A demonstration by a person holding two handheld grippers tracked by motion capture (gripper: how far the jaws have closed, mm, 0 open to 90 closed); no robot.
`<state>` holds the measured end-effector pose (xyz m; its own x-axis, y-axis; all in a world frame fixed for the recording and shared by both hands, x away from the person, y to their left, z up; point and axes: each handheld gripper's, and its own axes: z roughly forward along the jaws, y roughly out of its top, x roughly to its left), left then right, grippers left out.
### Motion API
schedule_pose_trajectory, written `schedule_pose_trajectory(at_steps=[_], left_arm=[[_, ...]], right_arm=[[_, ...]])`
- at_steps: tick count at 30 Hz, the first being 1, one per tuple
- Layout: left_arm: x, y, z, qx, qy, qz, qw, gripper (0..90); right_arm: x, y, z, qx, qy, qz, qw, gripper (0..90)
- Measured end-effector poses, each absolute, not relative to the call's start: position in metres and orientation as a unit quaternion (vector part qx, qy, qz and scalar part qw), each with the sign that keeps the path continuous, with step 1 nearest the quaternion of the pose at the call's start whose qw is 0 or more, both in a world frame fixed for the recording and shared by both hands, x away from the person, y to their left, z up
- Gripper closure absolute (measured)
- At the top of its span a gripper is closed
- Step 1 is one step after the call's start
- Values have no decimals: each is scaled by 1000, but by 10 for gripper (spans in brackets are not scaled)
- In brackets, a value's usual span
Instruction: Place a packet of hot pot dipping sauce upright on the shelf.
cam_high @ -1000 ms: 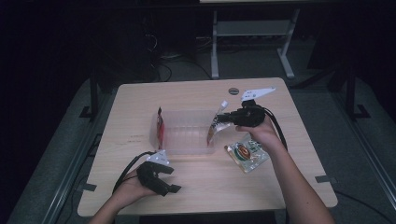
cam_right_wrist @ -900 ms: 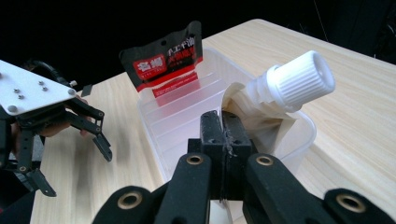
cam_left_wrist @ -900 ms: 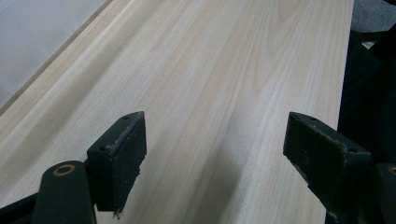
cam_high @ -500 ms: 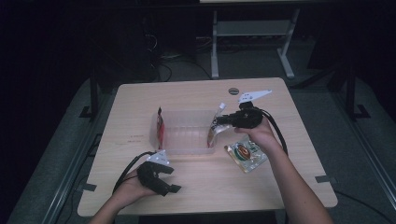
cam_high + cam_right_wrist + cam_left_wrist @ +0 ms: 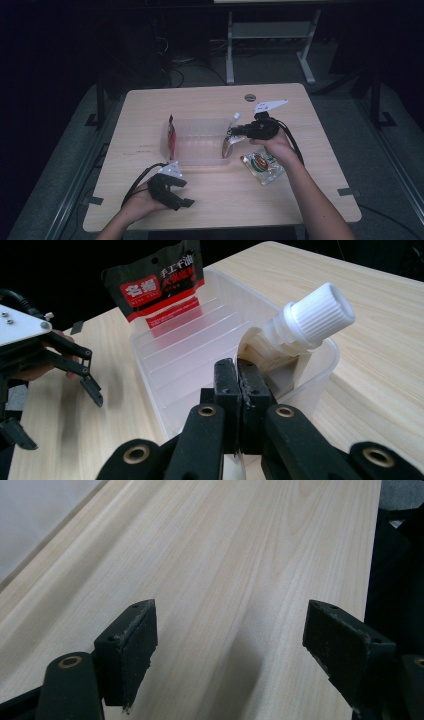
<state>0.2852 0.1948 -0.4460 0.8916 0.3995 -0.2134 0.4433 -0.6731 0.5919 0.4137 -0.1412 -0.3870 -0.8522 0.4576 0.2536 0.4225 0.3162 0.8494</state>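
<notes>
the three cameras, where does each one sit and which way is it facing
High view: fixed above the person's side, looking forward and down on the table; both forearms, left gripper, right gripper show.
Left gripper view: rides the left gripper, looking along open fingers at bare tabletop.
Right gripper view: rides the right gripper, shut on a spouted pouch at the clear bin; the left gripper shows farther off.
Shared: high and right gripper views both show the bin, the red-and-black packet and the pouch.
</notes>
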Motion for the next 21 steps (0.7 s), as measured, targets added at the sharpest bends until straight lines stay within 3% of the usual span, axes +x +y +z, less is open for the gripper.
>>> schedule_pose_trajectory(at_steps=[1, 4, 8, 21], left_arm=[[285, 194, -446, 914, 230, -33, 334, 216], [284, 194, -446, 916, 226, -32, 330, 216], [284, 194, -447, 914, 229, -32, 335, 218], [284, 195, -446, 916, 223, -28, 331, 219]], right_arm=[[414, -141, -387, 273, 810, 518, 17, 866], [414, -141, -388, 285, 809, 514, 19, 681], [413, -144, -385, 300, 803, 514, 25, 519], [398, -152, -379, 308, 816, 490, 18, 260]])
